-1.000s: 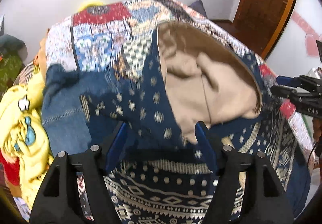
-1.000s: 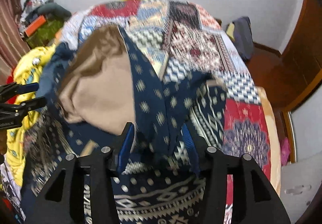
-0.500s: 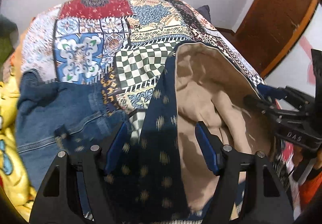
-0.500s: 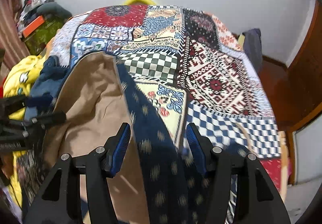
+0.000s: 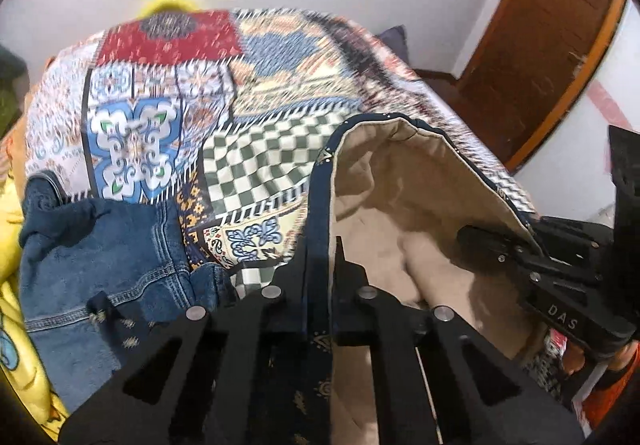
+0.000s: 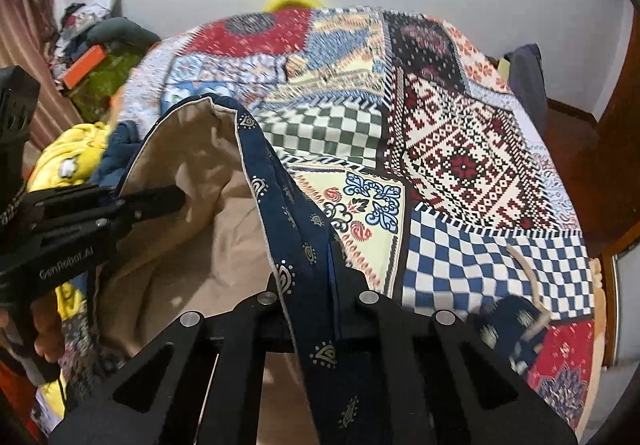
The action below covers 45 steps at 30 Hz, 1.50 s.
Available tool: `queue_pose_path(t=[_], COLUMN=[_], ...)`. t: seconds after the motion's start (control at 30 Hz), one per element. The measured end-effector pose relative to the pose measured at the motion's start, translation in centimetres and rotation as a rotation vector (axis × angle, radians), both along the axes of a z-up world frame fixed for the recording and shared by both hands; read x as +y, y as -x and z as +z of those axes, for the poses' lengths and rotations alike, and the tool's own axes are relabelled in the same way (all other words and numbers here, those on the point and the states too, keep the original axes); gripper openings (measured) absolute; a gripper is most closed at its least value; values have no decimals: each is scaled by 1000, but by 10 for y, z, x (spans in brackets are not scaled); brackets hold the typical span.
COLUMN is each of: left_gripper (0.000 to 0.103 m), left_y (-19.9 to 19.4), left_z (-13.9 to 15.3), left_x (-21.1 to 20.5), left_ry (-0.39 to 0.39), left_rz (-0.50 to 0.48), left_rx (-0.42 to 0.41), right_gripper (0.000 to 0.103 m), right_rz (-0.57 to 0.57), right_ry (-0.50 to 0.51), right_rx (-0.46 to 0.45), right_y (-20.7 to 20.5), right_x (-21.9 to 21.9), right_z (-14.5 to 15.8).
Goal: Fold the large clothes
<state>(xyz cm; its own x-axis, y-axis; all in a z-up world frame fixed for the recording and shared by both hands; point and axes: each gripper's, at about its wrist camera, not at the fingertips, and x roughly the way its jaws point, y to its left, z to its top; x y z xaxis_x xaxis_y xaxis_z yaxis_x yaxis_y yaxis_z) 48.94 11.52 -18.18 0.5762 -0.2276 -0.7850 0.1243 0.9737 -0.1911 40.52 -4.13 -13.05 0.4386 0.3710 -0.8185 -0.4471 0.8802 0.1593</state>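
A bed (image 6: 472, 165) under a patchwork cover fills a white-walled room. On it lies a navy patterned garment (image 6: 292, 213) with tan lining. The left tongs (image 5: 320, 257) and right tongs (image 6: 316, 257) have just closed onto its dark hem. It looks soft, limp and light, so that hem edge should give the surest hold.

Both wrist views look steeply down, close over the same patchwork bedspread (image 5: 160, 117).
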Motion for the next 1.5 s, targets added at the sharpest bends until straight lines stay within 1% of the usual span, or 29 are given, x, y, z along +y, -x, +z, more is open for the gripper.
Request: queue_pose_path(t=[0.17, 0.3, 0.37, 0.43, 0.47, 0.57, 0.67, 0.73, 0.83, 0.9, 0.93, 1.0, 1.03, 1.07, 1.1, 1.2, 1.33, 1.37, 1.4, 1.5], left_gripper=[6, 6, 6, 6, 6, 6, 6, 7, 16, 31, 32, 34, 35, 36, 36, 36, 36, 40, 46, 50], left_y=[48, 91, 109, 124, 132, 151, 170, 183, 203, 216, 222, 233, 238, 242, 247, 259, 266, 263, 260, 245], left_z=[42, 64, 69, 69, 67, 58, 44, 33, 17, 6, -1, -12, -16, -20, -22, -22, 0, 8, 14, 33], left_x=[-12, -25, -30, -33, -33, -37, -39, -43, -47, -47, -47, -45, -44, -43, -42, -37, -30, -28, -27, -26], left_ry=[-5, -20, -32, 2, 23, 55, 62, 41, 18, 8, 10, 25, 26, 24, 20, 14, -15, -19, -21, -14], left_rz=[-77, -141, -145, -155, -156, -174, -186, -193, -204, -185, -175, -162, -155, -145, -137, -124, -93, -84, -79, -60], left_rx=[-74, -113, -127, -111, -99, -53, -7, 24, 64, 90, 104, 135, 148, 157, 161, 149, 89, 68, 52, -9], right_gripper=[8, 8, 8, 8, 8, 8, 9, 10, 10, 11, 13, 24, 33, 40, 40, 40, 40, 40, 40, 42], right_rz=[43, 45, 34, 26, 26, 35, 41, 35, 37, 40, 48, 50, 58, 64, 62, 61, 66, 68, 67, 61], right_ry=[-25, -46, -80, -119, -127, -126, -98, -80, -29, 15, 31, 46, 47, 45, 48, 53, 59, 58, 52, 13], right_rx=[-62, -126, -125, -106, -102, -70, -18, 6, 29, 26, 20, 3, 1, -2, -8, -14, -38, -51, -68, -107], right_y=[41, 76, 91, 105, 114, 136, 155, 168, 183, 191, 196, 205, 209, 214, 219, 228, 227, 225, 224, 213], right_x=[-20, -37, -47, -55, -58, -62, -64, -68, -71, -71, -72, -76, -77, -79, -81, -86, -88, -87, -84, -78], right_z=[42, 69, 76, 78, 77, 70, 52, 43, 30, 26, 25, 26, 27, 27, 27, 27, 37, 42, 46, 61])
